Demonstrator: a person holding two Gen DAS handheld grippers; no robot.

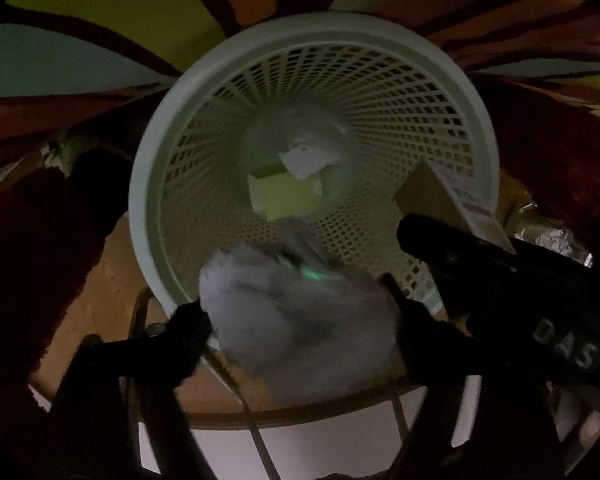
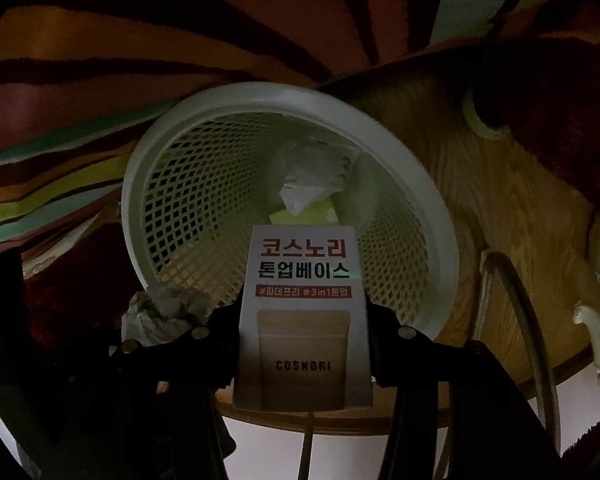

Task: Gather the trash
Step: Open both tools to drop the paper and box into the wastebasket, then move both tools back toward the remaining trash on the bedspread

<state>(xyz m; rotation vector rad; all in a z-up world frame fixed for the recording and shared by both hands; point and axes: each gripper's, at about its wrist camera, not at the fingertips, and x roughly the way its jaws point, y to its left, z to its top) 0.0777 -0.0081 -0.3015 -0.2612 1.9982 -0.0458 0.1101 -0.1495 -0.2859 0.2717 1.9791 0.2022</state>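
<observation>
While we hang over the basket (image 1: 148,184): both loads sit at its near rim.
Left gripper (image 1: 300,320): we see its jaws spread beside the tissue wad (image 1: 300,320).
Right gripper (image 2: 304,336): we see it loosely flanking the upright carton (image 2: 304,320), long axis pointing into the basket.

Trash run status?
Done: paper scraps lie in the basket. In hand: a tissue wad between the left gripper's fingers and a Cosnori box between the right gripper's, both at its rim. Left: both not yet inside; crumpled foil lies outside the basket.
</observation>
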